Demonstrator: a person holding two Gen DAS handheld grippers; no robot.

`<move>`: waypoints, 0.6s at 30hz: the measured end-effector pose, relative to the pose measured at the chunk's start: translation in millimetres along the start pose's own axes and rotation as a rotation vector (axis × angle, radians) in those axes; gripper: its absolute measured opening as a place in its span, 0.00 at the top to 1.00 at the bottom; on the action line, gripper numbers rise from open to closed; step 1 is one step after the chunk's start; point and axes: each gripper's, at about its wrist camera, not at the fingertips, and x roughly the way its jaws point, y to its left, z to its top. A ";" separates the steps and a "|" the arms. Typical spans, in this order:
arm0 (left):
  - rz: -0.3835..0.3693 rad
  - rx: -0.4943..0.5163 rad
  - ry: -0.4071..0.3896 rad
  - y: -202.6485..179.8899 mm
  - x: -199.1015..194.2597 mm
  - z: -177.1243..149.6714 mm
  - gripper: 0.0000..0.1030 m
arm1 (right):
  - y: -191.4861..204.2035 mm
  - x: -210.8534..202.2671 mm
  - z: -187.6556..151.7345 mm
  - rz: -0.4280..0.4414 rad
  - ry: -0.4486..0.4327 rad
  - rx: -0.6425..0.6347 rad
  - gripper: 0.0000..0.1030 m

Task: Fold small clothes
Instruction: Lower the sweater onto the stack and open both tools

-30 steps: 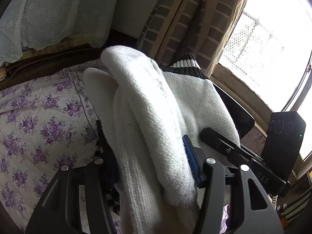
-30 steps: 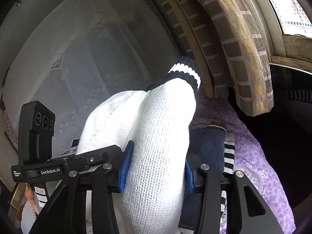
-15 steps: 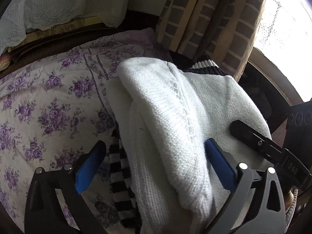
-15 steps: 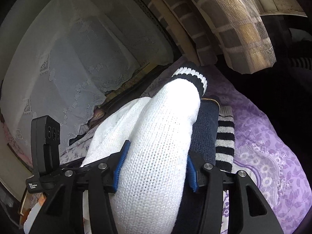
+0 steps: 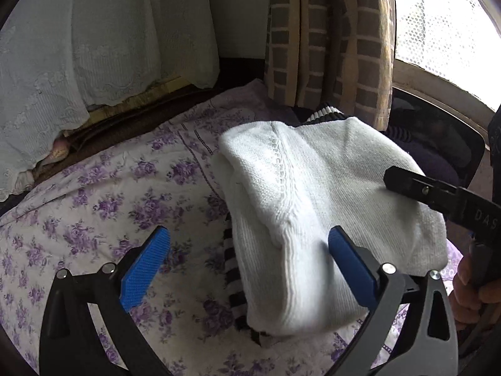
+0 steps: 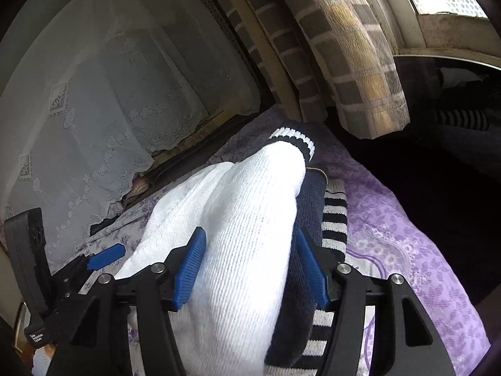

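Note:
A folded white knit sweater [image 5: 313, 206] with a navy and white striped cuff lies on a stack of folded clothes on the floral bedsheet [image 5: 94, 206]. My left gripper [image 5: 247, 253] is open, its blue pads wide apart, the right pad touching the sweater's near edge. In the right wrist view my right gripper [image 6: 250, 266] has its blue pads on both sides of the white sweater [image 6: 225, 235], pressing it. Beneath it lie a navy garment [image 6: 310, 200] and a black and white striped one [image 6: 333, 219].
A lace curtain [image 5: 94, 47] hangs behind the bed. A checked brown curtain [image 5: 328, 37] hangs by the bright window at the right. A dark chair [image 5: 438, 144] stands beyond the bed's right edge. A purple patterned cover [image 6: 407, 235] lies to the right.
My left gripper opened, let go of the sweater and drew back. The sweater came down onto the stack. My right gripper still has the sweater between its pads.

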 end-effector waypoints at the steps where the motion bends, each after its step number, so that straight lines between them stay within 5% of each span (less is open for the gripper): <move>1: 0.012 -0.006 -0.011 2.5 -6.6 -2.9 0.04 | 3.1 -4.4 -2.7 -0.025 -0.002 -0.019 0.41; 10: 0.053 -0.050 -0.041 28.6 -45.1 -28.3 0.04 | 21.7 -50.3 -20.3 -0.126 -0.050 -0.058 0.41; 18: 0.070 -0.082 -0.103 37.7 -94.1 -50.5 0.04 | 61.0 -107.9 -46.7 -0.130 -0.106 -0.111 0.26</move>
